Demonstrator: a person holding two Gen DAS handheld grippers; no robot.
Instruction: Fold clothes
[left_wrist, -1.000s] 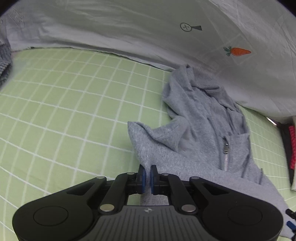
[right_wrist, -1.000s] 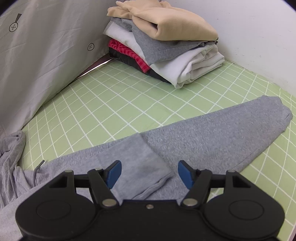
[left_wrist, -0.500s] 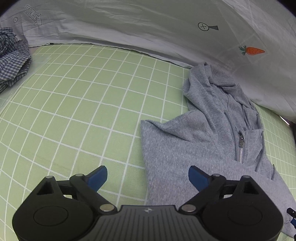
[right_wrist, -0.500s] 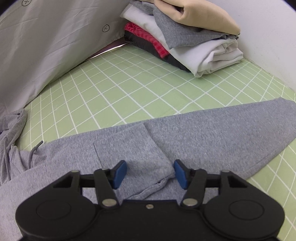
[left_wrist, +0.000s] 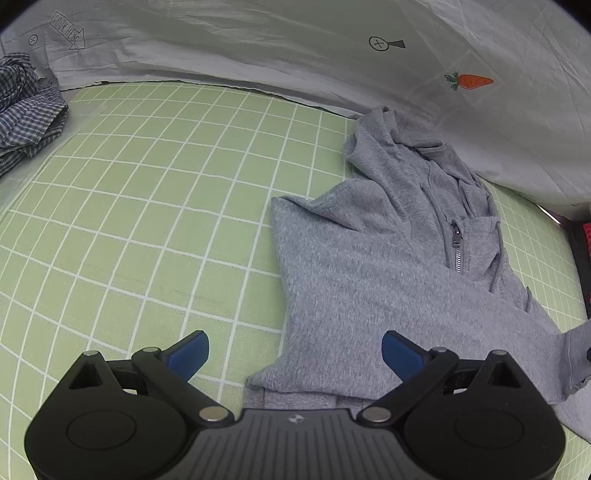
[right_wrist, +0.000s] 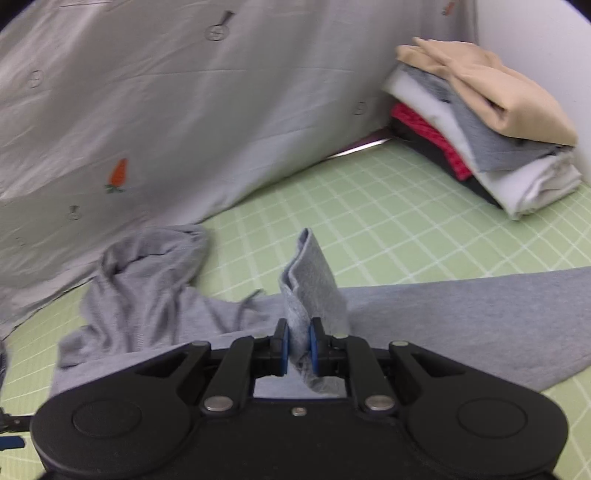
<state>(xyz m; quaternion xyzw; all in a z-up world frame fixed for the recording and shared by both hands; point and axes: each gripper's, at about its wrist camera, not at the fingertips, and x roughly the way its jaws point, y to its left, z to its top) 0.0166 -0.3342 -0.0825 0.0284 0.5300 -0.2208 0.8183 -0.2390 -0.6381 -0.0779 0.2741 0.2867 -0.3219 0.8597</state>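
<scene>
While the right hand-held gripper (right_wrist: 295, 349) is pinching a sleeve cuff (right_wrist: 310, 280) of the gray hoodie (left_wrist: 369, 266) spread on the green mat (left_wrist: 147, 206), the left hand-held gripper (left_wrist: 295, 352) is hovering released over the hoodie's near edge, body extending ahead-right.

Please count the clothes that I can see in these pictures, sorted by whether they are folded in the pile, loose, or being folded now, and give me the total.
Folded in the pile: 5, namely beige, grey, white, red, black
Loose: 1 checked shirt
Being folded: 1 grey hoodie, sleeve pinched by the right gripper
Total: 7
</scene>
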